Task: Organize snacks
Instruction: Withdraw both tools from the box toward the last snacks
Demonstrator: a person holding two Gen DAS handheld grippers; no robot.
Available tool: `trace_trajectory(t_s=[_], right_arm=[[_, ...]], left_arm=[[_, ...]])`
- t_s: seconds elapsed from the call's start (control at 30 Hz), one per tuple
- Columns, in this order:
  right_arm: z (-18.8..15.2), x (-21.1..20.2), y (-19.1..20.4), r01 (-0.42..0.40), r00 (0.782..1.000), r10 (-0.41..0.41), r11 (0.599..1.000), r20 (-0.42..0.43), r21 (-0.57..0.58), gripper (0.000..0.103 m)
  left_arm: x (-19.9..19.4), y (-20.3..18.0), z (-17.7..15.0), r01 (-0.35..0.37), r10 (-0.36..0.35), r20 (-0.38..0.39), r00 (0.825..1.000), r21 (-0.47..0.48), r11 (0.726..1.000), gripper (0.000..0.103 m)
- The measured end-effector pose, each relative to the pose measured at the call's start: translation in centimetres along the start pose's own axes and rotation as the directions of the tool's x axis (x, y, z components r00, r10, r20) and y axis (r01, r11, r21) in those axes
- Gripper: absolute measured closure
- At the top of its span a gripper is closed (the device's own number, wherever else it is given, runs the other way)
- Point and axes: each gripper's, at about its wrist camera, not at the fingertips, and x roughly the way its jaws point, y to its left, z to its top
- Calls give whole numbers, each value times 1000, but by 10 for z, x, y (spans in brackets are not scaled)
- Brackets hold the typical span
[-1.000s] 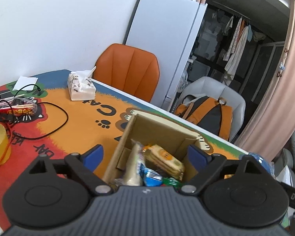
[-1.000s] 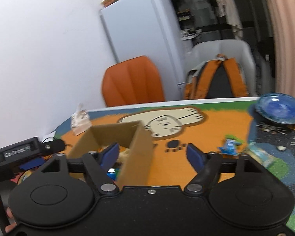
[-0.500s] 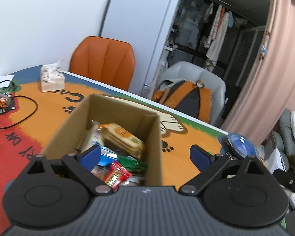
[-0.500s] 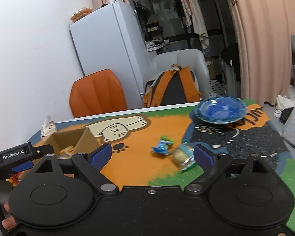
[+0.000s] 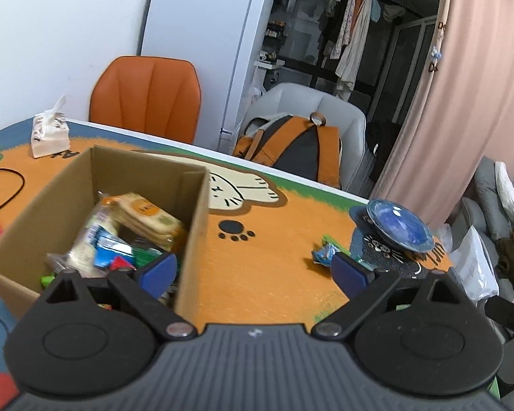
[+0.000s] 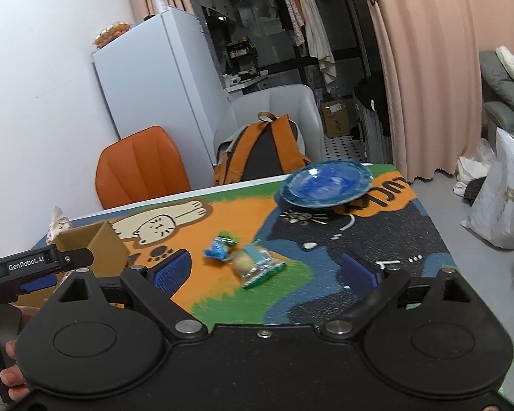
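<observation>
An open cardboard box [image 5: 193, 226] stands on the table's left side and holds several snack packets [image 5: 144, 215]. It also shows at the left of the right wrist view [image 6: 99, 250]. A small blue snack packet [image 6: 219, 248] and a clear packet with a yellowish cake and green end [image 6: 257, 263] lie loose on the mat, right of the box. The blue packet shows in the left wrist view [image 5: 323, 253]. My left gripper [image 5: 253, 274] is open and empty over the box's right wall. My right gripper [image 6: 267, 274] is open and empty just in front of the loose packets.
A blue plate [image 6: 325, 185] sits near the table's far right edge. A tissue box [image 5: 48, 133] is at the far left. An orange chair [image 5: 147, 96] and a grey chair with an orange backpack [image 5: 291, 150] stand behind the table. Cables [image 5: 3, 185] lie at left.
Both grippers have swung to the right. The box has slid left in both views and the loose packets and blue plate have come into view. Both stay open.
</observation>
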Motion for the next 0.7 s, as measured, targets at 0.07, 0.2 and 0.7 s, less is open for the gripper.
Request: trace_trajectory(t_s=[0.07,0.2,0.7], right_arm=[[-3,5,-9,-12,1000,12,1000,-11,16,8],[-7,14,-20,-32,999,33,999,-37,20,8],[-8,75,-30,-102,984,102,995,-147,9,24]], left_arm=[[3,-7,-1,-1,1,0,1000,6,1000,7],[7,-18,-1,-7,7,-6,1000,26,1000,7],[51,-57,-1,73,-70,-40,997,77,994,10]])
